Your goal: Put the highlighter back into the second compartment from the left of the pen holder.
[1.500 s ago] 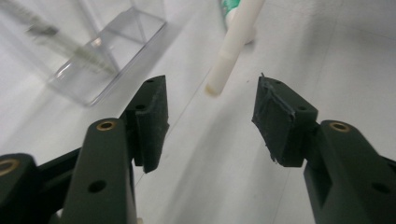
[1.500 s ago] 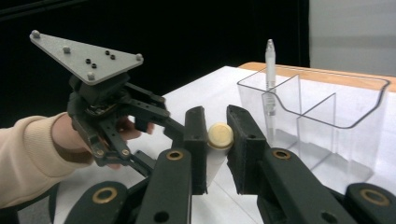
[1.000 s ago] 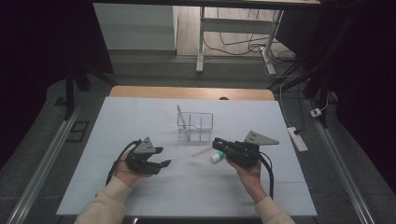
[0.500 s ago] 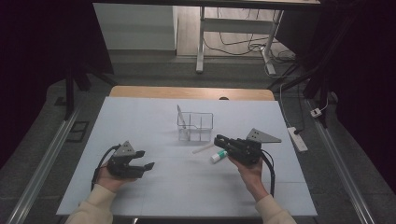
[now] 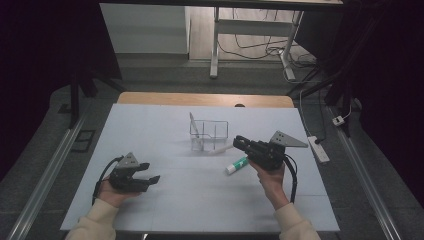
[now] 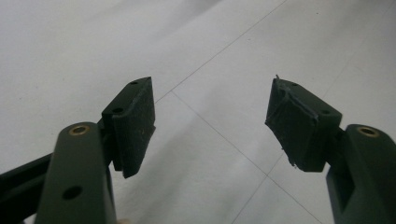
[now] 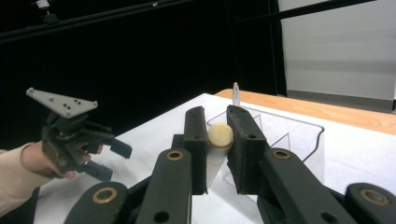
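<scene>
Now right tongs point(image 5: 239, 143) clamp cream-capped tube point(image 7: 219, 136), tip toward clear divided organizer point(image 5: 209, 129) at table point(image 5: 150, 120) centre. Glue stick point(image 5: 236, 165) lies at organizer's 5 o'clock. Left tongs point(image 5: 150, 172) gape wide, empty, at organizer's 8 o'clock.

Cream tube point(image 7: 220, 135) between gripper point(image 7: 217, 140) jaws

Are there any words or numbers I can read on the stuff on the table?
None can be read.
The tube lying on the table has a green patch that may be a label: too small and blurred to read.
The stick in the right gripper: its end is plain.
The clear box: no writing seen.
The left gripper: no writing on its pads.
</scene>
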Motion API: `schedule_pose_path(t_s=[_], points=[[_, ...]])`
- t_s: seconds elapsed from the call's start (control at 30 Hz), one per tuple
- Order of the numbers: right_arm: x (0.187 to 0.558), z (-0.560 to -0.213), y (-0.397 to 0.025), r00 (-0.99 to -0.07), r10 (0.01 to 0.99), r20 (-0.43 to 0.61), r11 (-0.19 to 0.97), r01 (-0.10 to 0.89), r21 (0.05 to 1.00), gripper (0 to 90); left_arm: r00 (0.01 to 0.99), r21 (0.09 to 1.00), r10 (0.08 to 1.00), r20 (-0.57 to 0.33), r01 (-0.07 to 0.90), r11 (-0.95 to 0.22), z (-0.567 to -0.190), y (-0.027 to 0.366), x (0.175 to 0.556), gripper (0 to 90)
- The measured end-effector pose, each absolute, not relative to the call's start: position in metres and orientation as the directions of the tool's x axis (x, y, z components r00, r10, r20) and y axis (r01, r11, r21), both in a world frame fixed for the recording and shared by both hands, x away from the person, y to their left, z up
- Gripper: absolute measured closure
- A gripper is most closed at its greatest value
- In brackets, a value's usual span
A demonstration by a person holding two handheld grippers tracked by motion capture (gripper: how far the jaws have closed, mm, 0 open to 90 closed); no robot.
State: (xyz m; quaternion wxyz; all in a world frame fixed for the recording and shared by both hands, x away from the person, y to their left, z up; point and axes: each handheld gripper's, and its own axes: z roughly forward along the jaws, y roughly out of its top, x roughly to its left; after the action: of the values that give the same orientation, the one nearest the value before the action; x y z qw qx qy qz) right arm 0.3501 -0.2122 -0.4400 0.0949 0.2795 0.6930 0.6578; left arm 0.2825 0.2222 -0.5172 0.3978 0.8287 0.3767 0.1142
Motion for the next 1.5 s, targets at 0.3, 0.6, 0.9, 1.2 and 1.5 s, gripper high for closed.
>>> schedule_pose_path(t_s=[0.3, 0.6, 0.9, 1.2, 1.5], points=[[0.362, -0.426, -0.209, -0.819, 0.527, 0.227, -0.033, 0.248, 0.968, 78.2, 0.691, 0.745, 0.714, -0.115, 0.535, -0.398, -0.518, 0.223, 0.283, 32.6], [0.379, -0.408, -0.208, -0.801, 0.557, 0.219, -0.041, 0.238, 0.971, 78.1, 0.693, 0.747, 0.711, -0.119, 0.534, -0.395, -0.517, 0.223, 0.283, 32.3], [0.398, -0.391, -0.203, -0.789, 0.581, 0.202, -0.027, 0.229, 0.973, 78.1, 0.694, 0.75, 0.709, -0.127, 0.535, -0.39, -0.517, 0.224, 0.284, 32.3], [0.417, -0.388, -0.191, -0.775, 0.606, 0.179, 0.032, 0.249, 0.968, 78.1, 0.691, 0.75, 0.71, -0.131, 0.538, -0.385, -0.518, 0.225, 0.284, 32.1], [0.429, -0.4, -0.176, -0.774, 0.609, 0.174, 0.094, 0.288, 0.953, 78.0, 0.69, 0.748, 0.711, -0.132, 0.541, -0.386, -0.518, 0.225, 0.285, 31.9]])
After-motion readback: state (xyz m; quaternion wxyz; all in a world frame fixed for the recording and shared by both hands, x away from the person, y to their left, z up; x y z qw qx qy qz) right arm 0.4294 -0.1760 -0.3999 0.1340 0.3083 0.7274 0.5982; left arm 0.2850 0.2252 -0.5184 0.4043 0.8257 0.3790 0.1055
